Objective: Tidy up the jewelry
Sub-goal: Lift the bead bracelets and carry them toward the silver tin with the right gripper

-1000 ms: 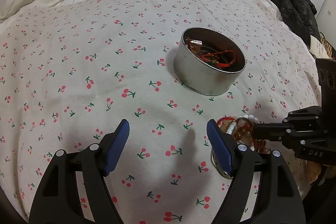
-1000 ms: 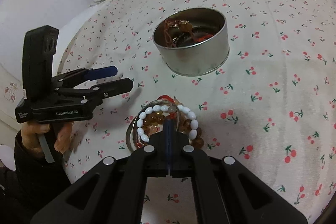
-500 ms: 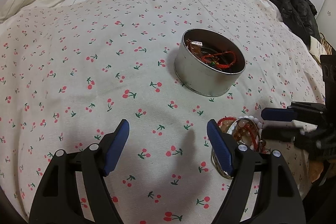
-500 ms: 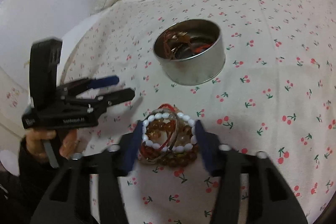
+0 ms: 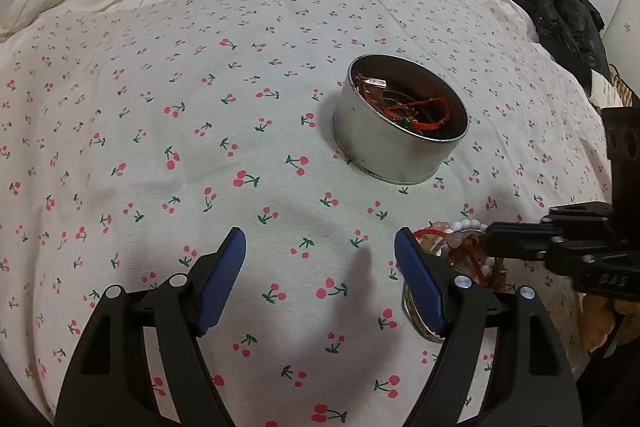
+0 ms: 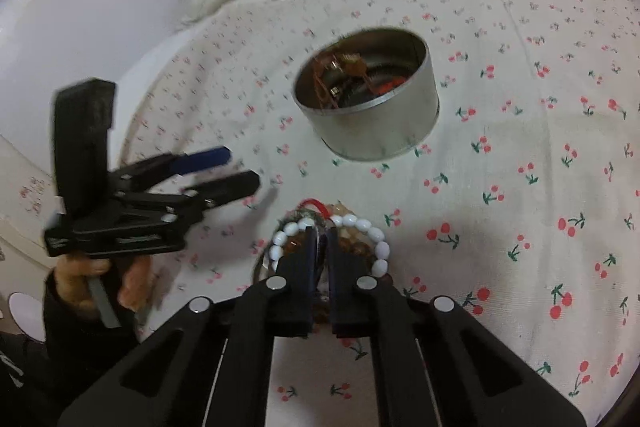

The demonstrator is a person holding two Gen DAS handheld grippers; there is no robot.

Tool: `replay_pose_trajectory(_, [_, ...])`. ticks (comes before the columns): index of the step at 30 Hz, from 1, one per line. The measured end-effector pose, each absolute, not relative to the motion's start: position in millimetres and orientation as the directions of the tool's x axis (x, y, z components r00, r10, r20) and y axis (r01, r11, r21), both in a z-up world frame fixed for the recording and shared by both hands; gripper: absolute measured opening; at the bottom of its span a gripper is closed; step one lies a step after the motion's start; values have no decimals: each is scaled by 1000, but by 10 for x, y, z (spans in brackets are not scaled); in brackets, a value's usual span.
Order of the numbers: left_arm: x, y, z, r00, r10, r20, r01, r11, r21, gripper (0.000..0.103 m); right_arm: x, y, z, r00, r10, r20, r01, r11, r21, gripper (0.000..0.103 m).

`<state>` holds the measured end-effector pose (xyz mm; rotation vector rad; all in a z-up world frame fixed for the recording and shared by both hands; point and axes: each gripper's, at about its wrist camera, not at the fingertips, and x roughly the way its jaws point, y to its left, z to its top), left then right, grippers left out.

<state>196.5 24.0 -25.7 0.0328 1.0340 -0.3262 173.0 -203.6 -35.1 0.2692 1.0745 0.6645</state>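
since a second ago our right gripper (image 6: 319, 239) has sprung apart around the pile of bracelets (image 6: 362, 247) and come together again; now its jaws are all but closed, nipping what looks like a thin strand at the top of the pile, just inside the ring of white beads (image 6: 378, 235). our left gripper (image 5: 320, 267) has not stirred: it hangs wide apart over bare cherry-print bedspread (image 5: 160, 147), holding nothing.

we judge this the pick-up step. the pile lies on the bedspread on the near side of the tin (image 6: 366, 99), a little apart from it, and none of it has left the cloth yet as far as we can tell. the next move calls for a lift straight up to see whether one bracelet comes away or drags its neighbours, then a carry over the tin's rim before letting go.

the tin is round, metal, lidless and upright. inside it lie a red cord bracelet (image 5: 420, 113), some brownish pieces against the far wall, and darker strands we cannot make out.
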Motion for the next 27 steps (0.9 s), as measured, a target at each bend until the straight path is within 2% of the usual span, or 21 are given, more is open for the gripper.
replay_pose_trajectory(5, [1997, 267, -284, 461, -250, -852, 274, 953, -131, 73, 1719, -2137, -277, 316, 648, -693, -365, 757, 541, 6])
replay_pose_trajectory(8, [2012, 259, -300, 453, -257, -854, 278, 950, -139, 73, 1683, -2209, -163, 312, 720, -620, -390, 692, 607, 6])
replay_pose_trajectory(11, [2032, 255, -323, 443, -266, -856, 279, 948, -150, 74, 1649, -2235, -56, 313, 760, -570, -414, 649, 639, 2])
replay_pose_trajectory(17, [2100, 180, -370, 429, -323, -843, 300, 932, -204, 75, 1719, -2498, -77, 399, 682, -612, -311, 729, 610, 2])
replay_pose_trajectory(21, [2148, 203, -423, 407, -362, -838, 284, 923, -261, 76, 1695, -2248, -158, 270, 725, -633, -371, 685, 627, 4])
replay_pose_trajectory(24, [2150, 187, -430, 409, -364, -837, 283, 922, -263, 76, 1541, -1967, -103, 248, 692, -678, -473, 698, 538, 77])
replay_pose_trajectory(25, [2150, 180, -429, 409, -366, -836, 285, 921, -265, 76, 1451, -1849, -44, 249, 686, -683, -540, 684, 490, 77])
replay_pose_trajectory(27, [2146, 161, -427, 408, -375, -832, 286, 918, -273, 76, 1401, -1792, -21, 255, 687, -681, -558, 679, 476, 77])
